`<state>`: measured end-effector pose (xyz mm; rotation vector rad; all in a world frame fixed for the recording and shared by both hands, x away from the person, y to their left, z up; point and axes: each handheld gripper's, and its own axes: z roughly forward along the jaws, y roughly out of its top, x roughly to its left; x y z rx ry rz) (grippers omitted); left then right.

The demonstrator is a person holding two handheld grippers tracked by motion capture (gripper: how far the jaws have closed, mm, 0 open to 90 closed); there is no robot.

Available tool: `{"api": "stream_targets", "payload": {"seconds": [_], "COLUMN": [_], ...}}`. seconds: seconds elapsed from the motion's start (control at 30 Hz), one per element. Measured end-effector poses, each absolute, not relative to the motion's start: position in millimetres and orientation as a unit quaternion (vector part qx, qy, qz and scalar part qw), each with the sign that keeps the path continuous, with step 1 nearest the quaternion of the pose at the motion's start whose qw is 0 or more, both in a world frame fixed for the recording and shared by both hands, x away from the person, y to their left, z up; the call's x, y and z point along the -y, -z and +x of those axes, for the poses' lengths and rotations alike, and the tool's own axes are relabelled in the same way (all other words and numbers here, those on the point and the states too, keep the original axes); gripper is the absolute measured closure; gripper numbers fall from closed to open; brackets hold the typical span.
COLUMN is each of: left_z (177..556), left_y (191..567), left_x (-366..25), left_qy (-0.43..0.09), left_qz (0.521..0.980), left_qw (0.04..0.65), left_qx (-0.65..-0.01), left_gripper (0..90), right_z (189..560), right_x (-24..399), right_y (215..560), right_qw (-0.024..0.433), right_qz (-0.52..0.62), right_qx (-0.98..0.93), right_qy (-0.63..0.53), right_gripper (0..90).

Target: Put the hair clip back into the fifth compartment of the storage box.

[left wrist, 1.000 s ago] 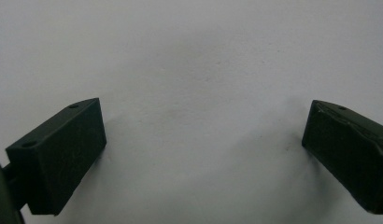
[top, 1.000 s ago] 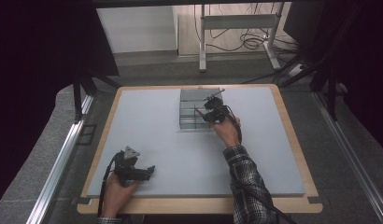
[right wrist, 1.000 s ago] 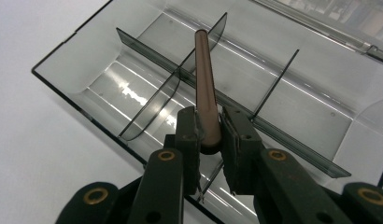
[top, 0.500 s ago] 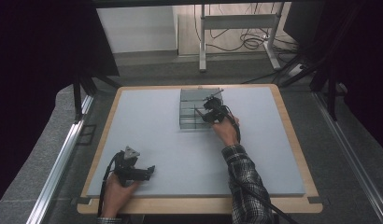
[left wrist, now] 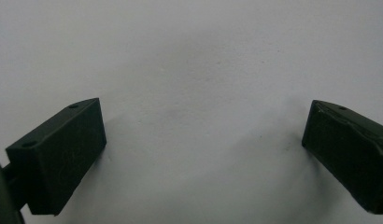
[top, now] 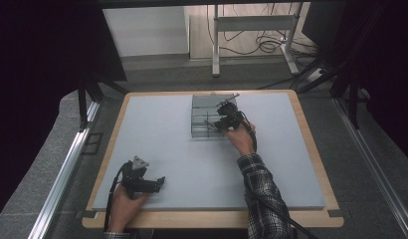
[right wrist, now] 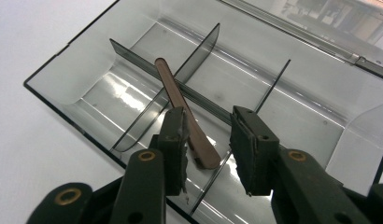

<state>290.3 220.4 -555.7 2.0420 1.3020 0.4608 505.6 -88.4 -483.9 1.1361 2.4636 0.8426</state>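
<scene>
Nearest the person, the left gripper point(top: 159, 182) sits low on the pale grey table mat point(top: 182, 164) by the front edge, jaws spread wide with nothing but bare mat between them.

Further back, the right gripper point(right wrist: 208, 140) hovers right over the smoky clear plastic divided tray point(top: 199, 130), which sits toward the far middle of the table. Its jaws have just been opening and now stand a little apart. The flat brown wooden stick point(right wrist: 180, 100) lies between them but close against the left pad, maybe touching it, and clear of the right one. The stick rests slanted inside the tray, propped across one of the thin dividers, its rounded near end down by the pads and its far end pointing deeper into the compartments.
</scene>
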Motion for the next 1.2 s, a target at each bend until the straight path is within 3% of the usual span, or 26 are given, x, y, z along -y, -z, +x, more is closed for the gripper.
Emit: {"api": "stream_targets", "payload": {"seconds": [1.2], "left_z": [290.3], "left_y": [555.7], "left_x": [-220.3], "left_qy": [-0.176], "left_qz": [0.781], "left_qw": [0.332], "left_qx": [-0.498], "left_gripper": [0.0], "right_z": [476.1], "right_x": [101.1], "right_y": [470.1], "right_qw": [0.152], "right_qz": [0.365], "right_qx": [-0.858], "right_qy": [-0.329], "right_gripper": [49.8]}}
